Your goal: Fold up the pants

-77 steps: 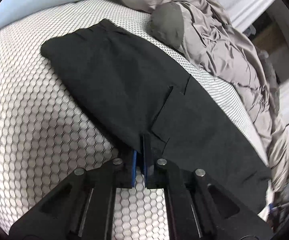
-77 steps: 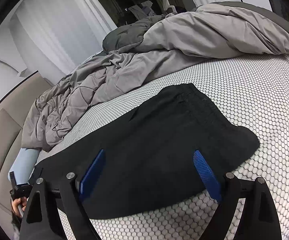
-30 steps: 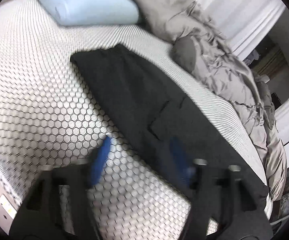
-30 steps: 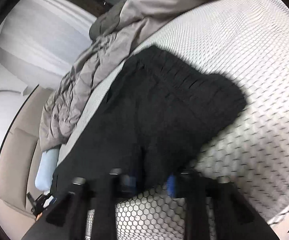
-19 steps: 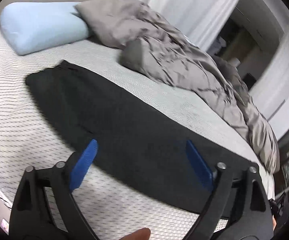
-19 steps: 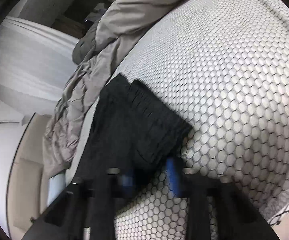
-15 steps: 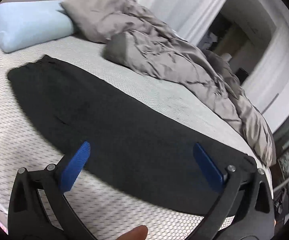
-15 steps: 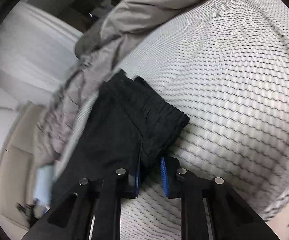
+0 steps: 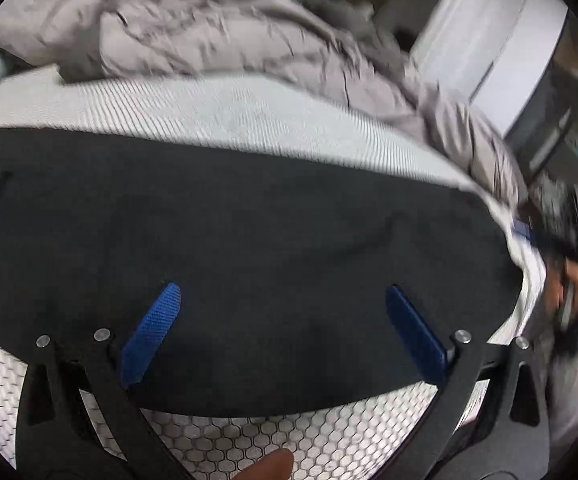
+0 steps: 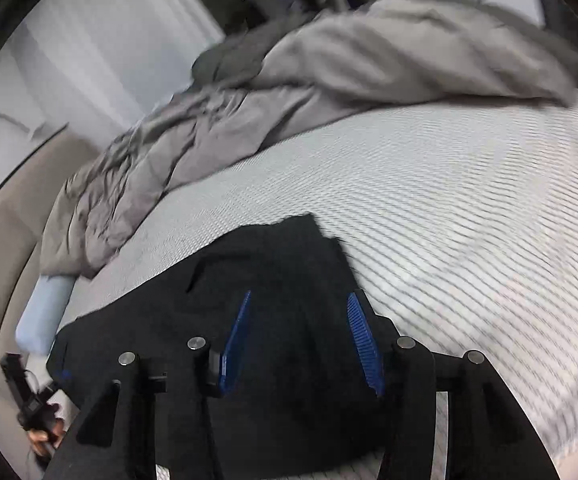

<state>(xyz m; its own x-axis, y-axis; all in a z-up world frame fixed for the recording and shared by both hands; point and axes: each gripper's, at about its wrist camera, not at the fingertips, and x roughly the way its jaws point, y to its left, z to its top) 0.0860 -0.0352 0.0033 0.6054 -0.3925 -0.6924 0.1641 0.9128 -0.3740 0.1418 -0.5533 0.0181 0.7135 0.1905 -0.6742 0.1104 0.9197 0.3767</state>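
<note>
So the black fabric pants are lying flat in a long strip across the white mattress cover with the hexagon mesh pattern, stretched sideways through the left wrist view and filling most of the lower half. The left gripper, black frame with blue textured pads, has its fingers spread wide over the pants with nothing between them; can't tell if the tips are actually touching the cloth. Over on the right wrist view the right gripper is parted too, though a fair bit narrower than the left, hovering above one end of the pants near a ragged-looking corner, and it isn't pinching anything either. A rumpled grey quilted duvet is heaped along the far side of the bed, apart from the pants with a band of bare mattress between. A pale blue pillow sits at the head end just beside the duvet edge. White curtains hang behind everything. Both views are pretty motion-blurred, so fine detail on the cloth is hard to make out.
</note>
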